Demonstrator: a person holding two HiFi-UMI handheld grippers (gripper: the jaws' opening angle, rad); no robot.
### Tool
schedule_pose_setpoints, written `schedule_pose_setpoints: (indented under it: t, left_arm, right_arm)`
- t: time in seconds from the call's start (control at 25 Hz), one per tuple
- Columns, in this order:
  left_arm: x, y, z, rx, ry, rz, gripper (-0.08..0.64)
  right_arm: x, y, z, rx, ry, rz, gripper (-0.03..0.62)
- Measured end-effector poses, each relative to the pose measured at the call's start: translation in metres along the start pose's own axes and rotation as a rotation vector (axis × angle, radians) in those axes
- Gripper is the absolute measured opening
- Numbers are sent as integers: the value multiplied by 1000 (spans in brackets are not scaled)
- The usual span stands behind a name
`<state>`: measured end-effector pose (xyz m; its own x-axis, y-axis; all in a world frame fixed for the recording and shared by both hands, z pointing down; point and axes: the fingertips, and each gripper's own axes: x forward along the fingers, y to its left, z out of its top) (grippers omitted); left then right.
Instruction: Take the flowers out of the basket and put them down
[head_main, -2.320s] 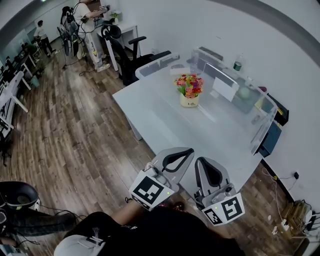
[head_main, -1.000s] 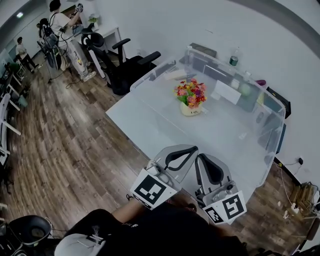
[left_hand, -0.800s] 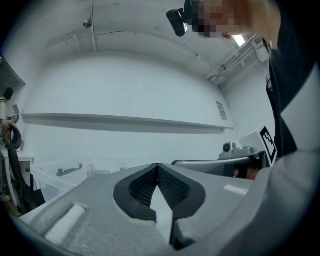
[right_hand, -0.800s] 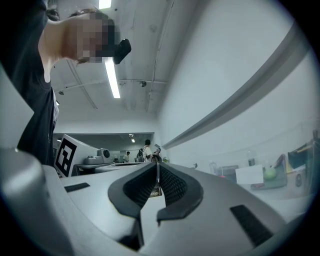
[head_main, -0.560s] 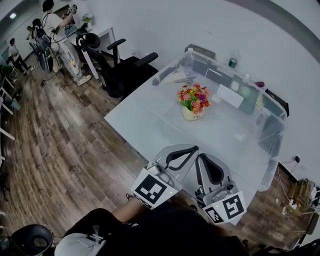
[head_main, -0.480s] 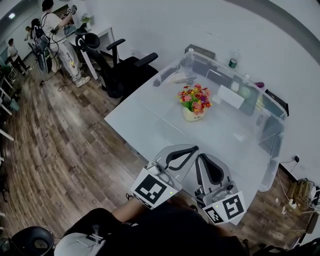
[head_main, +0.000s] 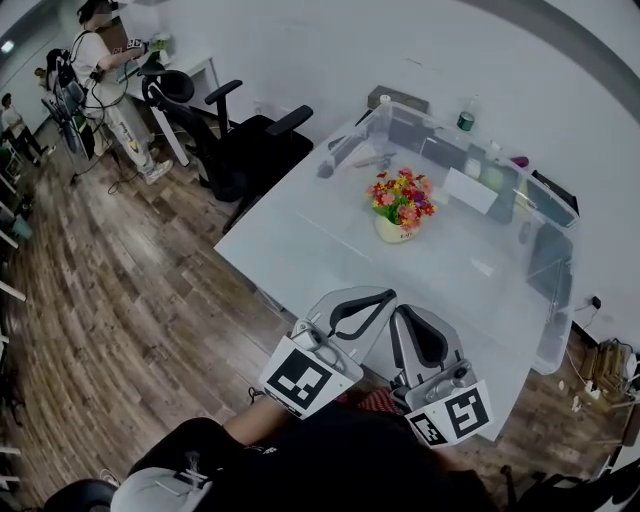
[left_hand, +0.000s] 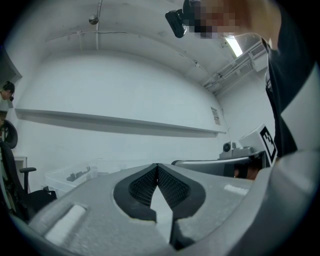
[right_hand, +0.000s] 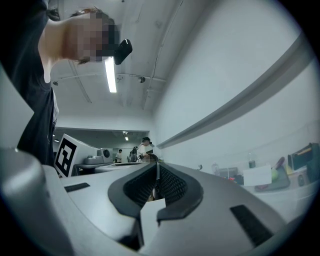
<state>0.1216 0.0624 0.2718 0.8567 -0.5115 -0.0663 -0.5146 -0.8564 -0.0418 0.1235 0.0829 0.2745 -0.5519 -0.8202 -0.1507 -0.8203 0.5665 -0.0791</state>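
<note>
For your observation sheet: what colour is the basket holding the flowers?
The basket is cream-coloured; the head view shows it best.

A white table (head_main: 330, 250) carried a small cream basket (head_main: 392, 230), upright on the far half of the top and well in from every edge, with bright flowers (head_main: 402, 194) standing in it. A row of clear bins (head_main: 420, 128) ran along the far edge, and a green-capped bottle (head_main: 465, 117) stood among them. A white card (head_main: 470, 190) lay just beside the bins, right of the basket. Another clear bin (head_main: 553, 275) sat along the right edge. A small white scrap (head_main: 483, 267) lay on the bare top between the basket and that bin. The near half was bare.
</note>
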Motion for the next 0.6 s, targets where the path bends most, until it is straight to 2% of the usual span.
schedule_pose_setpoints:
  t: [0.12,0.28,0.44,0.6]
  left_arm:
    - [2,4,3,-2,-11,0,2]
    - [10,8,13,17,-21,12,2]
    - [17,9,22,53,-32,26,2]
    - [26,7,32,25,-57,24,2]
  right_arm:
    - [4,0,3,-74,18,-2,14]
    - [9,-7,13,-109,21,27,14]
    - [12,-11,23,-231,38,41,14]
    - [11,-18,37,-268,34,65,14]
